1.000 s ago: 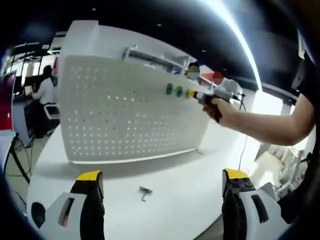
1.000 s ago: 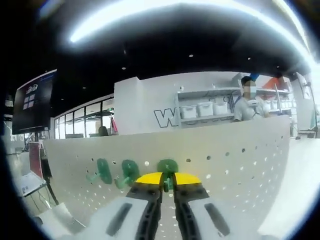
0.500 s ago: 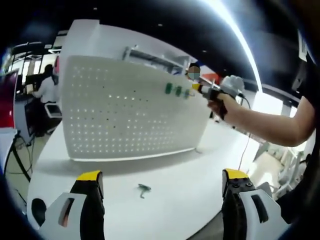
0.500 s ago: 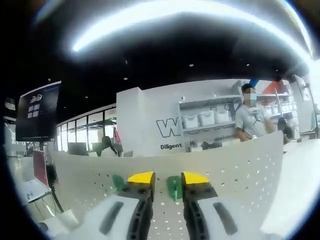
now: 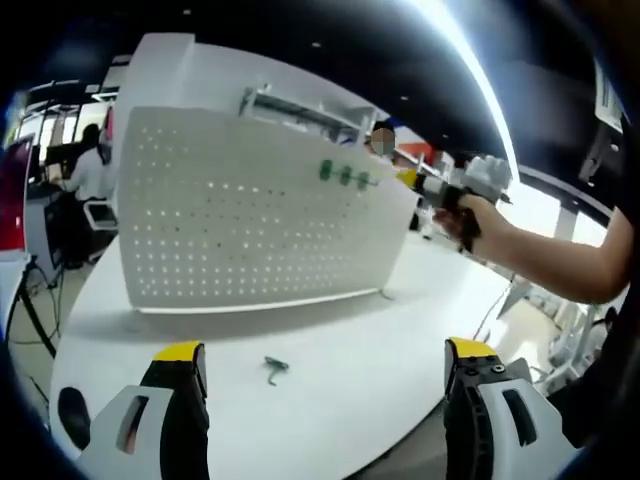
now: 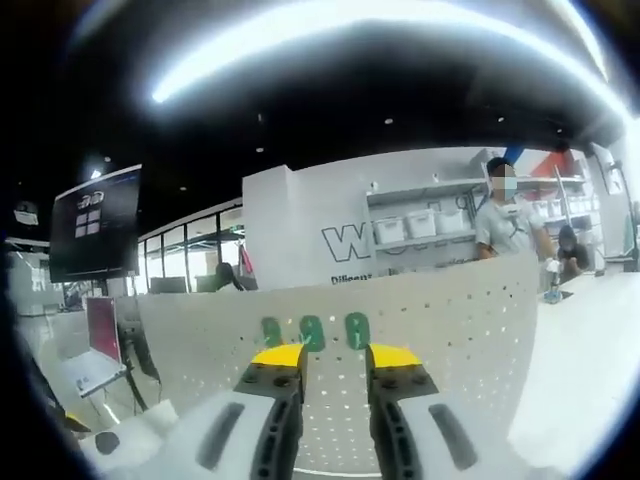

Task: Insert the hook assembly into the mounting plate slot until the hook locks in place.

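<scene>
Three green hooks (image 6: 311, 331) sit in a row on the white pegboard (image 5: 250, 220); both claws gape empty.

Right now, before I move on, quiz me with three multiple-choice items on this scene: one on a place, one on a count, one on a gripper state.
1. Where does the loose hook lie?
A. on the table
B. on the pegboard
C. in the left gripper

2. How many green hooks sit on the pegboard?
A. one
B. three
C. five

3. What is the right gripper holding?
A. a hook
B. a bin
C. nothing

Answers: 1 A, it rests on the white tabletop in front of the board. 2 B, three sit side by side. 3 C, its jaws stand apart and empty.
</scene>
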{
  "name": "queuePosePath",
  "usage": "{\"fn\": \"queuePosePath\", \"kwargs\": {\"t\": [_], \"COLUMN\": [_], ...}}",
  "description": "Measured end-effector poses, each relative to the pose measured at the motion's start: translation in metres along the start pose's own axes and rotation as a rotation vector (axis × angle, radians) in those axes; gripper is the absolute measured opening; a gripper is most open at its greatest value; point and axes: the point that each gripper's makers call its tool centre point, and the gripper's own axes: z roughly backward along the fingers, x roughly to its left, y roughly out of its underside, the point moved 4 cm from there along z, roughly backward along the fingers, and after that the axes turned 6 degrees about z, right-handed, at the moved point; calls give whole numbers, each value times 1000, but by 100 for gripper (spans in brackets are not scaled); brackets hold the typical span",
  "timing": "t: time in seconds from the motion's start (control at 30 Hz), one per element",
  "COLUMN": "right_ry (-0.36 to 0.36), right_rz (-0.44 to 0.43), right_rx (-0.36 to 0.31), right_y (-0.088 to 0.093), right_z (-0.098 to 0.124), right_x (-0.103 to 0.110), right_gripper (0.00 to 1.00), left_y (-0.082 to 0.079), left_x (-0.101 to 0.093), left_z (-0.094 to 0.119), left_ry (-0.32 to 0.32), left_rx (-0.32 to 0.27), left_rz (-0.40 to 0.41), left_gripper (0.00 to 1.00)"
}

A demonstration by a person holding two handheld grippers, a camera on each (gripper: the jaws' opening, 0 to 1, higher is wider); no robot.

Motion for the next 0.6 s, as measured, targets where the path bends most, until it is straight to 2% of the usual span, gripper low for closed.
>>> {"fn": "queuePosePath", "kwargs": {"t": [0.13, 0.27, 0.5, 0.6], "right_ry": [-48, -80, -185, -225], "right_rz": [1, 56, 100, 62], "right_rx": [27, 45, 158, 224], "right_y": [8, 14, 48, 66], "right_z": [19, 36, 68, 88], "right_x": [11, 23, 47, 59], "right_gripper": [21, 22, 24, 25], "left_y": [2, 7, 12, 16], "left_x": [-3, -5, -7, -8], "left_z": [1, 4, 11, 13], "left_ry": [6, 7, 2, 1], "left_rx": [10, 26, 29, 38], "left_rz": [7, -6, -18, -23], "left_gripper": [100, 100, 100, 100]}}
